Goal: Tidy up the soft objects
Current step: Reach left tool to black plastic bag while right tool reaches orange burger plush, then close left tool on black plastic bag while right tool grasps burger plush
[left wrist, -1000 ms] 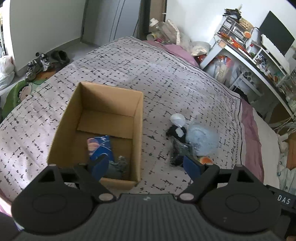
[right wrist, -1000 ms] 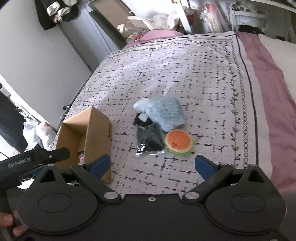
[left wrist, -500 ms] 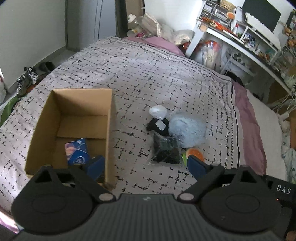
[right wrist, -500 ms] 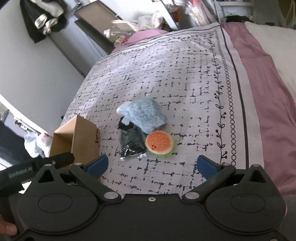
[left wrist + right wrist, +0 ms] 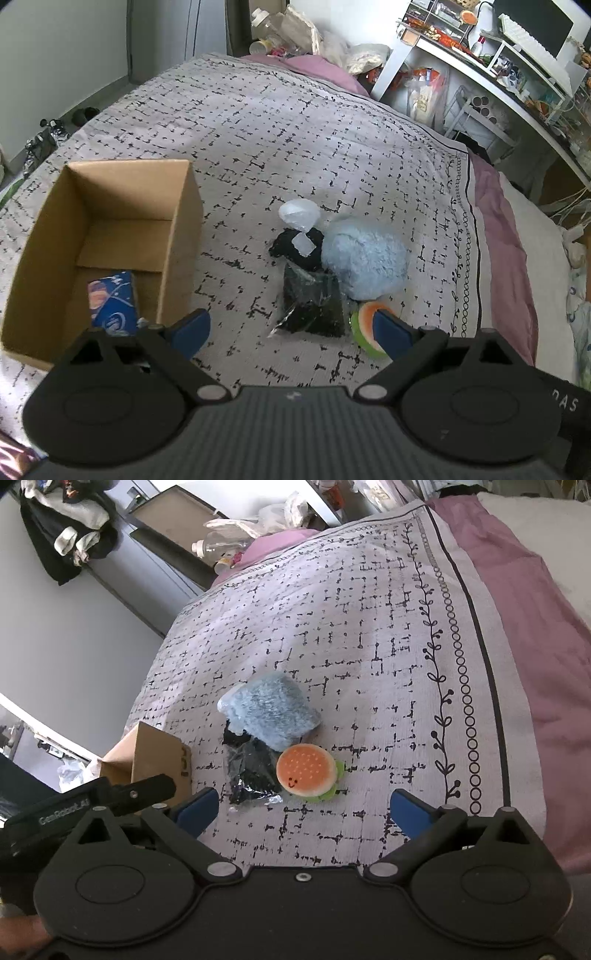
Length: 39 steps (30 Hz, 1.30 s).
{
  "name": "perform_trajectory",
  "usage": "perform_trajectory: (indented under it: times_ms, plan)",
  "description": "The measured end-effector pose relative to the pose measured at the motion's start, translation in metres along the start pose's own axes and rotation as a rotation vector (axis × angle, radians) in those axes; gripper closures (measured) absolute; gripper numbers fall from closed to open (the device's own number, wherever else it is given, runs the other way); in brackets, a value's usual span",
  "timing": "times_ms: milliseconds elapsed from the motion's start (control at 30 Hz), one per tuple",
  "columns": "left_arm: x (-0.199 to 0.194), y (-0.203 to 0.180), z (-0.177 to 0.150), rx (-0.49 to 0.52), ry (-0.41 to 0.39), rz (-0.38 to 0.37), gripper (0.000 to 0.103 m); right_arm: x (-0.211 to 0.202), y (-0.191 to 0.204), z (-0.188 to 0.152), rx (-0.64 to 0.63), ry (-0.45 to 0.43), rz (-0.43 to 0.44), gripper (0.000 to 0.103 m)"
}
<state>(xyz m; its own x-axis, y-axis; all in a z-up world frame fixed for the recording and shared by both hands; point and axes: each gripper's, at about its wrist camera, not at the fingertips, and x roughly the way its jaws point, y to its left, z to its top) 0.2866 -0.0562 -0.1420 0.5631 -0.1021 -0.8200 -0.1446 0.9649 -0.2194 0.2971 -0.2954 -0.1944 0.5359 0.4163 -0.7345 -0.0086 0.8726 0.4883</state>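
A cardboard box (image 5: 177,236) lies open on the bed at the left, with a blue printed packet (image 5: 112,302) inside; it also shows in the right wrist view (image 5: 159,757). To its right lies a pile: a fluffy pale blue plush in plastic (image 5: 364,258) (image 5: 269,712), a black item in a clear bag (image 5: 310,299) (image 5: 251,771), and a burger plush (image 5: 364,325) (image 5: 306,771). My left gripper (image 5: 291,328) is open and empty, just in front of the pile. My right gripper (image 5: 303,808) is open and empty, hovering just short of the burger plush.
The patterned bedspread (image 5: 295,122) has a mauve border (image 5: 517,590) on the right. A cluttered white desk and shelves (image 5: 498,55) stand past the bed. Shoes (image 5: 48,136) lie on the floor at the left. Bottles and bags (image 5: 225,550) crowd the bed's far end.
My left gripper has swung right, from over the box toward the pile. My right gripper has closed in on the pile. Both stay open.
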Motion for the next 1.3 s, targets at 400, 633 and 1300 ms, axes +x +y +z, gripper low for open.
perform_trajectory:
  times_ms: [400, 633, 1300]
  plan:
    - [0.051, -0.009, 0.005, -0.023, 0.056, -0.045, 0.022, 0.035, -0.017, 0.008, 0.068, 0.079, 0.065, 0.015]
    - [0.082, -0.009, 0.006, -0.046, 0.092, -0.047, 0.031, 0.055, -0.025, 0.012, 0.101, 0.125, 0.076, 0.02]
    - [0.108, 0.003, 0.009, -0.053, 0.116, -0.085, 0.06, 0.093, -0.016, 0.016, 0.056, 0.142, 0.047, 0.026]
